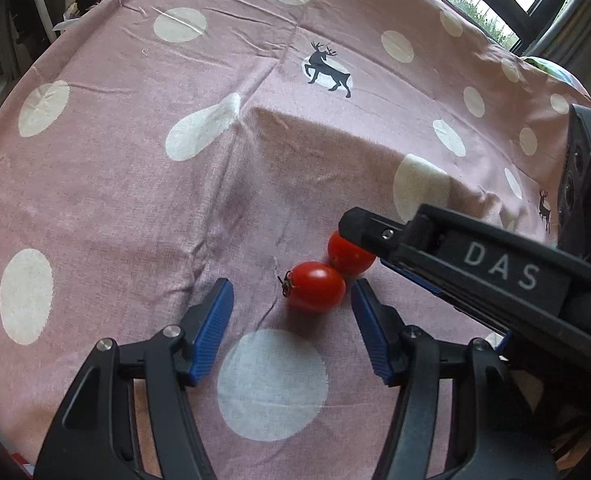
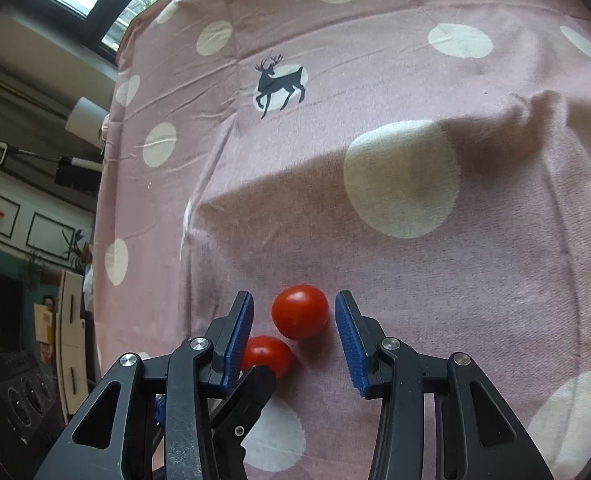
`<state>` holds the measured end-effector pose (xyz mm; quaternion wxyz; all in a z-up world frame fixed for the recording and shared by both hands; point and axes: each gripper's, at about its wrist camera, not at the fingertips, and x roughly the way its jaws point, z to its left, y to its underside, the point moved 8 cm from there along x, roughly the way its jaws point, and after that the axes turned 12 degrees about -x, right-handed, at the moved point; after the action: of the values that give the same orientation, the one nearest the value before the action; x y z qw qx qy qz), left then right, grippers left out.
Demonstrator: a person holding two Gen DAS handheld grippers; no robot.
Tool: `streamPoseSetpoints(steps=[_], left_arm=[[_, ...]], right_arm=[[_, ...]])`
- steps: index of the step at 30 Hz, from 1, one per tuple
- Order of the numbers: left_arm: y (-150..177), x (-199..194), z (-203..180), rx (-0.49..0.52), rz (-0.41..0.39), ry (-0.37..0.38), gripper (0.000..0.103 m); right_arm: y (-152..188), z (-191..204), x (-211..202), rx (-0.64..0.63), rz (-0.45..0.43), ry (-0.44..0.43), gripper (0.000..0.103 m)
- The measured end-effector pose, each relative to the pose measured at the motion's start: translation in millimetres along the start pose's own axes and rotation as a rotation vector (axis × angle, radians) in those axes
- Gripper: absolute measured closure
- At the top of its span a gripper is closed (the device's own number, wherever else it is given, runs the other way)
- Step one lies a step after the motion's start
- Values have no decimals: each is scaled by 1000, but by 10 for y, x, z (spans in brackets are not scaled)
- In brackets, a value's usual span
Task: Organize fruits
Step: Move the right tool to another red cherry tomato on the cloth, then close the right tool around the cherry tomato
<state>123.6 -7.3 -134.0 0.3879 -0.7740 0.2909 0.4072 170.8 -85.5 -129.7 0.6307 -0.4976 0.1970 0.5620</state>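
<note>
The left gripper (image 1: 291,320) is matte black plastic with two angular arms, each cut through by a triangular window. Round silver screw heads sit at the arm joints. Its fingers (image 1: 211,330) carry ribbed blue pads on their inner faces. The right gripper (image 2: 295,336) is built alike: black arms, silver screws, blue ribbed pads. Its side bears white letters "DAS" on a black housing.
</note>
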Motion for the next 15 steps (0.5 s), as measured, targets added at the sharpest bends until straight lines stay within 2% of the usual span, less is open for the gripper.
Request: streamPoseSetpoints(steps=[4,8,11,15], left_arm=[[12,71,15,-27,36,20,50],[4,78,10,-37,38,41,55],[-4,80,-2,-23,23,31,55],[-22,105,-1,-17,16,17,70]], right_arm=[[26,-13,81,-4,23,22,61],[31,-28,120,-3,26,16,64],[28,-15,131,-6,19,15,65],[20,-18,134,-8,20,16,68]])
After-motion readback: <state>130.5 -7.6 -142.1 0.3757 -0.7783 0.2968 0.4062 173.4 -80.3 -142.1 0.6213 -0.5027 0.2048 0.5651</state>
